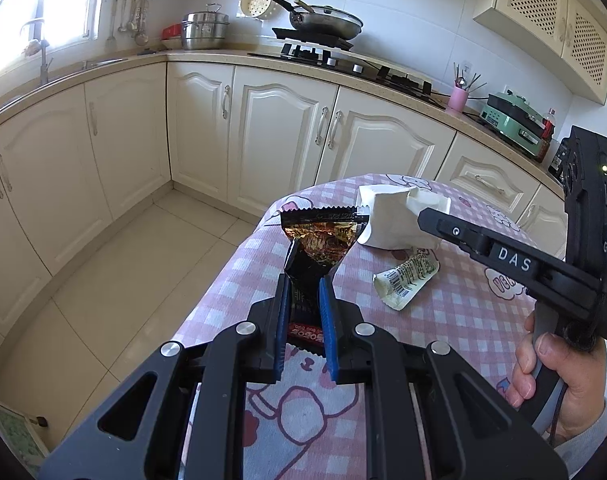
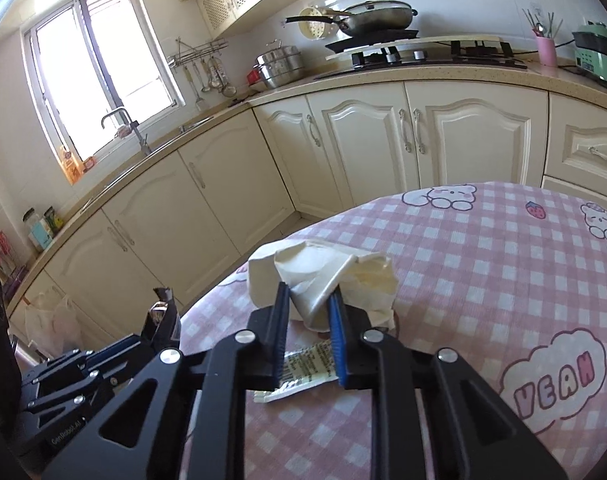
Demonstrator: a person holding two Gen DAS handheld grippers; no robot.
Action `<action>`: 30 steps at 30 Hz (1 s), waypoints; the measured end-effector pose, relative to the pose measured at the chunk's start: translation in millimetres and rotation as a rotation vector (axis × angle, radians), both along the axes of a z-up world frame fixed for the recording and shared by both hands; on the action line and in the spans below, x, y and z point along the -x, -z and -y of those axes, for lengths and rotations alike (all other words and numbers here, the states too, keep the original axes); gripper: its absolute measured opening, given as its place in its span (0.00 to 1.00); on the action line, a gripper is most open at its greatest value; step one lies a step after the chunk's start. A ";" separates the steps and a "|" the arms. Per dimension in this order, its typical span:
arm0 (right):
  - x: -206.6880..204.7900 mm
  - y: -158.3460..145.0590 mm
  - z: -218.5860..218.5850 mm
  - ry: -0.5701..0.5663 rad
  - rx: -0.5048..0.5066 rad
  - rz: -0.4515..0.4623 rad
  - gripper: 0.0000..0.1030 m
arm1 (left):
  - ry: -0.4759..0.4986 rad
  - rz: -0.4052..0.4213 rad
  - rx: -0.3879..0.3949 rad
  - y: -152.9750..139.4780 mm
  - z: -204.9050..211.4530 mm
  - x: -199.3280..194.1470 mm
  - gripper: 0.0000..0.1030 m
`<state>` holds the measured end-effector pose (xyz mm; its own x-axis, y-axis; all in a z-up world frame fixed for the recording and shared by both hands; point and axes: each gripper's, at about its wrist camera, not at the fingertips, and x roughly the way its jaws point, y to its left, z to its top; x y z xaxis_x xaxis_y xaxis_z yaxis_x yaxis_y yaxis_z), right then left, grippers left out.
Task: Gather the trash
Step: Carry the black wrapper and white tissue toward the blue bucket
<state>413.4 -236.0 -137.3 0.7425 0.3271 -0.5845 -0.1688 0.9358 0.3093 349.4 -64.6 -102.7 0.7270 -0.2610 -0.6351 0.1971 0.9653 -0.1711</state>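
The left gripper (image 1: pixel 305 280) has its blue ribbed pads pressed together on a dark snack wrapper (image 1: pixel 321 236), which stands up from the jaws with a zigzag top edge. Its print is glossy, black with gold and red; the letters are too small to read.

The right gripper (image 2: pixel 309 300) is clamped on a crushed white paper cup (image 2: pixel 303 276); its pads pinch the folded wall of the cup. The cup lies on the table (image 2: pixel 483 280), near the edge that faces the cabinets. On this gripper's black side, in the left wrist view, the letters "DAS" are printed in white.

Just beside the cup, on the side nearer to the person, lies a flattened cream sachet (image 1: pixel 407 280) with a barcode. The tablecloth is pink and white checked cloth with cartoon bears, and a cloud that reads "VEAH". A hand (image 1: pixel 551 384) holds the handle of the right gripper.
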 end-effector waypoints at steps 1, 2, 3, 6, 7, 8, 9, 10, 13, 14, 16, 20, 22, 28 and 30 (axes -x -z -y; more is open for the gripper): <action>2.0 -1.0 -2.5 -0.005 0.007 0.003 0.13 | 0.000 0.002 0.000 -1.1 -1.1 1.2 0.13; 5.9 -3.0 -5.2 -0.006 0.024 0.010 0.09 | -0.002 0.003 0.001 -2.6 -1.9 2.0 0.13; 12.4 -7.3 -11.1 -0.007 0.047 0.024 0.05 | -0.004 0.005 0.003 -4.4 -3.6 4.2 0.13; 31.8 -19.9 -25.0 -0.011 0.079 0.071 0.03 | -0.012 0.010 0.015 -10.4 -10.5 12.3 0.13; 35.9 -24.0 -28.8 -0.018 0.077 0.082 0.03 | -0.014 0.013 0.018 -11.8 -12.1 15.0 0.13; 40.6 -28.3 -31.9 -0.028 0.071 0.087 0.03 | -0.016 0.018 0.018 -14.1 -14.8 19.2 0.13; 46.1 -31.5 -35.5 -0.037 0.061 0.095 0.03 | -0.019 0.021 0.019 -15.9 -17.5 22.9 0.13; 50.4 -34.7 -37.3 -0.043 0.056 0.100 0.03 | -0.022 0.025 0.023 -18.0 -20.9 27.8 0.13; 67.6 -44.1 -54.1 -0.079 0.040 0.110 0.03 | -0.043 0.041 0.035 -24.4 -36.6 45.9 0.13; 74.4 -46.3 -62.2 -0.094 0.040 0.111 0.03 | -0.054 0.046 0.038 -26.4 -43.2 52.6 0.14; 85.1 -50.1 -79.0 -0.123 0.035 0.114 0.03 | -0.074 0.053 0.040 -29.6 -54.8 63.3 0.14; 105.9 -56.1 -118.1 -0.188 0.016 0.118 0.03 | -0.136 0.066 0.027 -32.4 -86.1 91.9 0.13; 116.5 -57.8 -143.4 -0.231 0.009 0.115 0.03 | -0.170 0.066 0.021 -31.7 -101.1 103.1 0.13; 140.4 -50.0 -207.4 -0.337 -0.001 0.097 0.03 | -0.268 0.042 0.003 -19.0 -151.9 135.2 0.13; 144.7 -42.3 -227.8 -0.364 0.000 0.078 0.03 | -0.298 0.029 0.003 -12.6 -167.5 142.2 0.13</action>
<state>268.7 -8.2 -95.0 0.6198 0.5783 -0.5306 -0.5137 0.8100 0.2827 207.2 102.9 -90.2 0.7895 -0.0351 -0.6128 -0.0901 0.9809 -0.1723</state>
